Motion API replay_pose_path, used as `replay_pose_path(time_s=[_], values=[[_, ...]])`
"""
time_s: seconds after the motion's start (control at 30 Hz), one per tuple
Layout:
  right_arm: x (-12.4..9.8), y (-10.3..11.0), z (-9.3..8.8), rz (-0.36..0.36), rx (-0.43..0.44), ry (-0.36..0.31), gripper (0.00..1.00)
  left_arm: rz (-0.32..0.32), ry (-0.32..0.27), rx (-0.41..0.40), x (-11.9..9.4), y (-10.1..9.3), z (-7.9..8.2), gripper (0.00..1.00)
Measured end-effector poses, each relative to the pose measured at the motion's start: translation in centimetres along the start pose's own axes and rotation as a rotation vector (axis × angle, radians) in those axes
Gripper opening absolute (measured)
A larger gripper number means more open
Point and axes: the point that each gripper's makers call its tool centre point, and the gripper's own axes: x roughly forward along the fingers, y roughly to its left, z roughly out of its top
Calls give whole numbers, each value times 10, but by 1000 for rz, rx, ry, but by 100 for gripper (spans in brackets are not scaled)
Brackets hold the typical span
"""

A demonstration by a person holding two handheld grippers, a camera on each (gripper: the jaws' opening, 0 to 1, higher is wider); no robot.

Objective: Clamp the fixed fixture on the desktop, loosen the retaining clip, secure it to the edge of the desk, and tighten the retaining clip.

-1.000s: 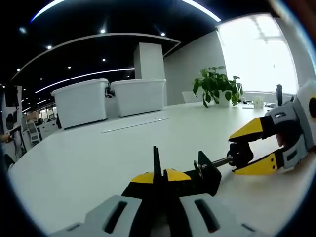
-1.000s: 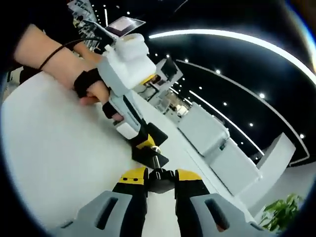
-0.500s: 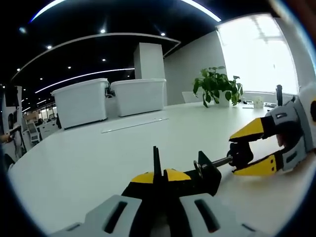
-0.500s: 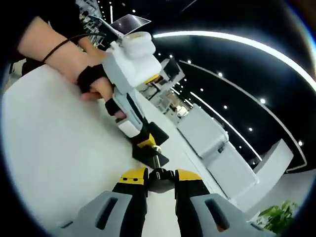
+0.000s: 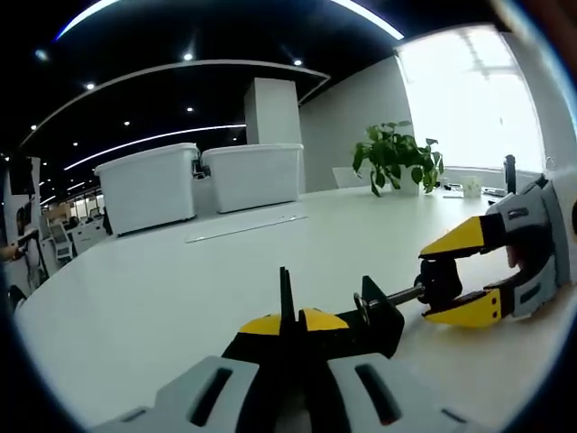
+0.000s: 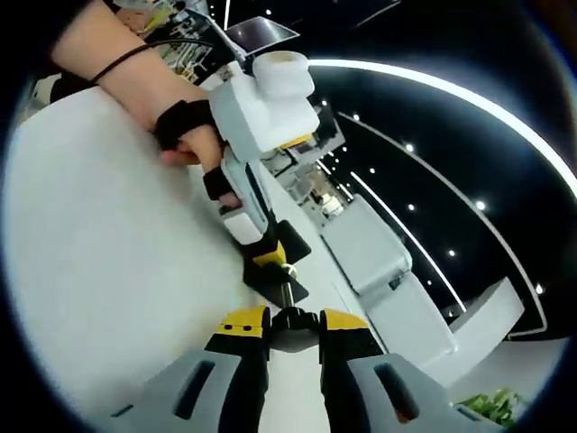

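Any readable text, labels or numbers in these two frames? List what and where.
None legible.
Black clamp fixture: no marking visible.
Left tongs and right tongs: yellow pads, plain grey bodies, no print.
White bins: no labels visible.
Screen behind the hand: too small and blurred to read.

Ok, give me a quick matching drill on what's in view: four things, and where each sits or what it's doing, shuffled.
Things:
1. left gripper
2. right gripper
3. plant
4. white bins

States or places:
A. far end of the table, by the bright window
B. shut on the clamp's knob
C. side by side at the table's far edge, under the pillar
D. shut on the clamp's black body

Pairs: 1-D, 2-B, 3-A, 4-C. The clamp lies on the table, held from both ends.
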Motion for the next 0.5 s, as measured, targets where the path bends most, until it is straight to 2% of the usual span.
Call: replay_pose_path(time_s=[0.07,0.13,0.2,0.27,0.3,0.37,0.5], values=[[0,-1,0,7,38,-8,21,0,0,0,0,0,0,6],[-1,-2,-2,18,116,-9,22,0,0,0,-1,-1,0,6],[-2,-4,-2,42,280,-15,23,-3,-1,0,-1,-1,0,6],[-4,-11,1,46,467,-56,26,-6,-1,1,-1,-1,0,6],[-5,-14,2,48,529,-68,26,-7,-1,2,-1,-2,0,6],[-8,-25,2,47,730,-102,26,-7,-1,2,-1,-2,0,6],[-11,-33,-8,79,1072,-121,26,-7,-2,2,-1,-3,0,6]])
